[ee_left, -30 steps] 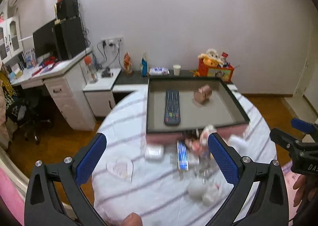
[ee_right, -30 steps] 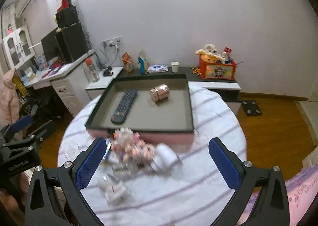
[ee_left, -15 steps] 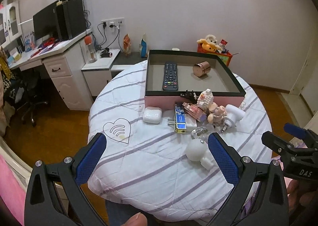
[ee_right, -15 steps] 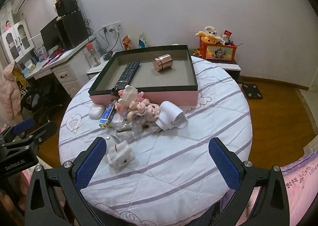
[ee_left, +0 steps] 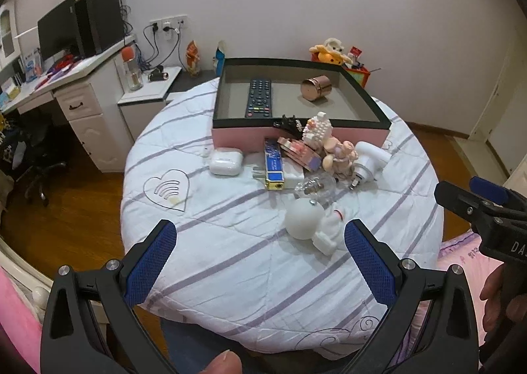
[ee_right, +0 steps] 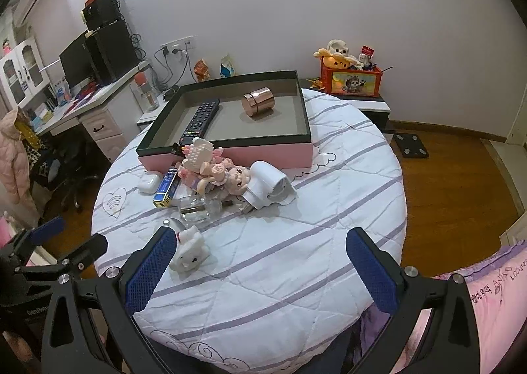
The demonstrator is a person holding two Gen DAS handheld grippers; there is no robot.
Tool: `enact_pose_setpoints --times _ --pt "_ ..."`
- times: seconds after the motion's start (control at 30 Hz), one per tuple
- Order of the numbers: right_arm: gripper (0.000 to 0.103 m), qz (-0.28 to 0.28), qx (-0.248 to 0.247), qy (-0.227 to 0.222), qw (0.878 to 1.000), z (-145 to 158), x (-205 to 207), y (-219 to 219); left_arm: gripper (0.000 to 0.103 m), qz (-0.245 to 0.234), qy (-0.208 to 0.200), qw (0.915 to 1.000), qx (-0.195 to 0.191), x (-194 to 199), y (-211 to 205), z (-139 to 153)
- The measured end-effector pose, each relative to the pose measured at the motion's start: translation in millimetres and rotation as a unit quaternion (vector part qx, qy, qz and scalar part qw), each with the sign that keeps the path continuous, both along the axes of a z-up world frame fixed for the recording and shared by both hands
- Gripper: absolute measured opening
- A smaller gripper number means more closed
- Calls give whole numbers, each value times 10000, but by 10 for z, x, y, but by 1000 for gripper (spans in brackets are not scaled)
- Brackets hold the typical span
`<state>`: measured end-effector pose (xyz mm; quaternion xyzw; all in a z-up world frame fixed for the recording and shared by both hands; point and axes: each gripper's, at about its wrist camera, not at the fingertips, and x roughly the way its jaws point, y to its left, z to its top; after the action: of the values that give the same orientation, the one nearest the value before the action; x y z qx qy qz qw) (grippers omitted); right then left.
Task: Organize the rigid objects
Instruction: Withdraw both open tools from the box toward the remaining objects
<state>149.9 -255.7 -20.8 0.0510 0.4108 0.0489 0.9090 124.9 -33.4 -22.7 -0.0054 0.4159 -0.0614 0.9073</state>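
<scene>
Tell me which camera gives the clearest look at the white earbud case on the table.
The left wrist view: the glossy white earbud case lies whole on the striped tablecloth, beside the pink box, nothing covering it. In the right wrist view the same case is smaller, near the table's left edge, its right end crowded by the blue rectangular lighter.

Remote (ee_left: 259, 98) + tin (ee_left: 317, 88) in box (ee_left: 296, 137).

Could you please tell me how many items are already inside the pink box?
2: the black remote control lies along the left side of the pink box, and the copper tin lies on its side toward the right rear.
</scene>
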Motion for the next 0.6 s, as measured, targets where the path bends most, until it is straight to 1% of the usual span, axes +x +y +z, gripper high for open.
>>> enact_pose_setpoints --times 0.1,0.23,0.47,0.6 --pt "103 3 11 0 10000 -4 2 -8 103 1 14 10000 15 11 -50 -33" --pt "103 2 36 52 10000 -27 13 -29 103 -36 71 10000 -22 46 -144 -149" --pt "103 -89 103 186 9997 -120 68 -155 103 -325 395 9987 10 223 -429 -557" --pt "103 -156 115 272 9994 -183 114 -208 103 -375 420 9984 92 354 -512 -712"
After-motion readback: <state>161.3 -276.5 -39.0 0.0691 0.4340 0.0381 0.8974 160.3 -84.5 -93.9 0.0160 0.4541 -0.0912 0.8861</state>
